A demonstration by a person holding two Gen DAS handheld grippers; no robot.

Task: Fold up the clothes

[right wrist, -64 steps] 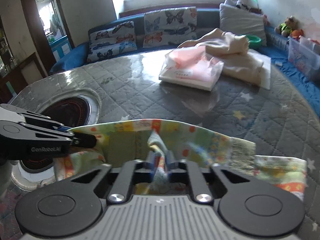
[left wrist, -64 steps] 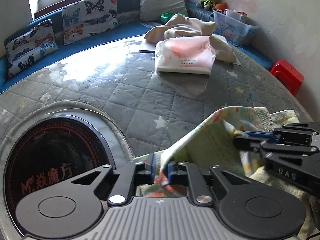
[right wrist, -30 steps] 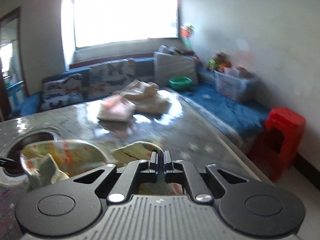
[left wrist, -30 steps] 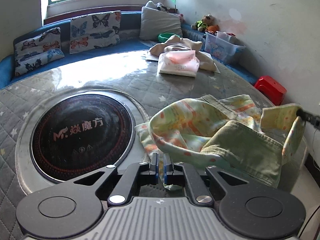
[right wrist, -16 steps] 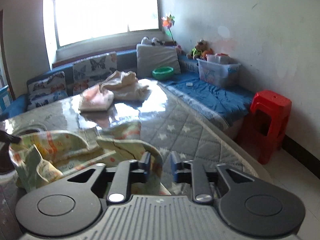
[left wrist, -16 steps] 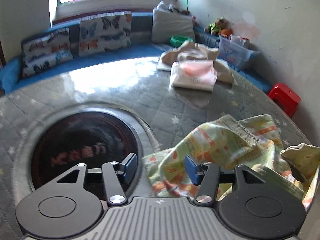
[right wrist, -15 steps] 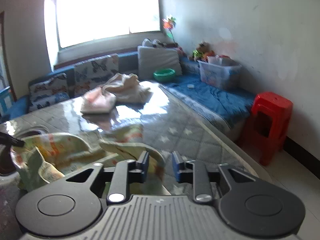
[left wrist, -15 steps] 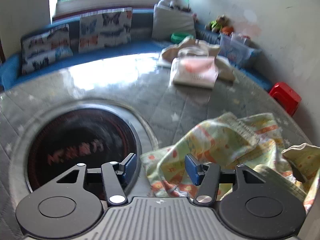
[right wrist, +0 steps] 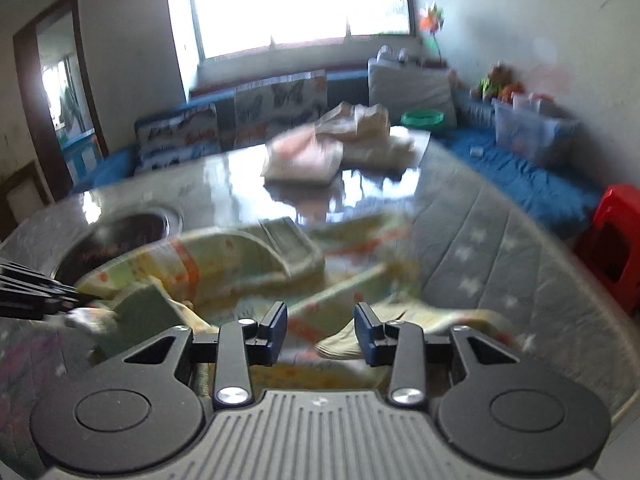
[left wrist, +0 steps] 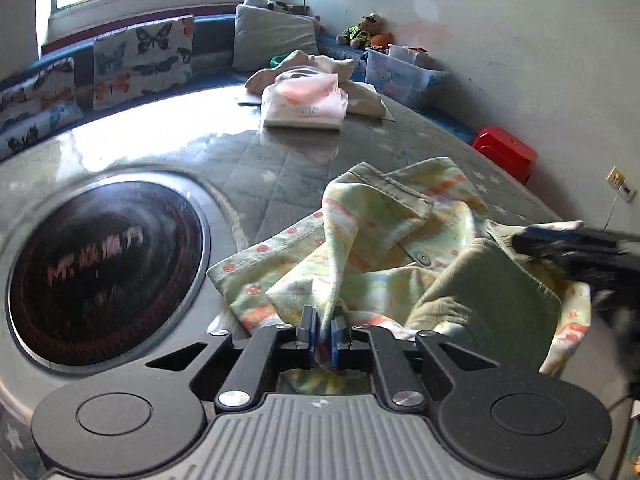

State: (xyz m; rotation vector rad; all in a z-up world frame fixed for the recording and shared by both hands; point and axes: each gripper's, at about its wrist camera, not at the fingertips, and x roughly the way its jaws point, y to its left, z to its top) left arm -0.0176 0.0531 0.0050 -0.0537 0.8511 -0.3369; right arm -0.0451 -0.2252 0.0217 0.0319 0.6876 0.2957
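Scene: we work at a quilted table (left wrist: 280, 184), a dark round hob (left wrist: 104, 264) set into it.
Garment: a soft, floral-print piece (left wrist: 384, 240) lies crumpled at the near edge, beside the hob.
Left gripper (left wrist: 322, 334): jaws closing, a fold of the cloth pinched between the blue pads.
Right gripper (right wrist: 321, 334): jaws opening, spread over the cloth, pads not pressing it.
Handling: we judge it light, limp, apt to sag and bunch.
Hold: we would take it at hems or corners, both sides together.
Background: folded clothes (left wrist: 304, 100) lie well apart.
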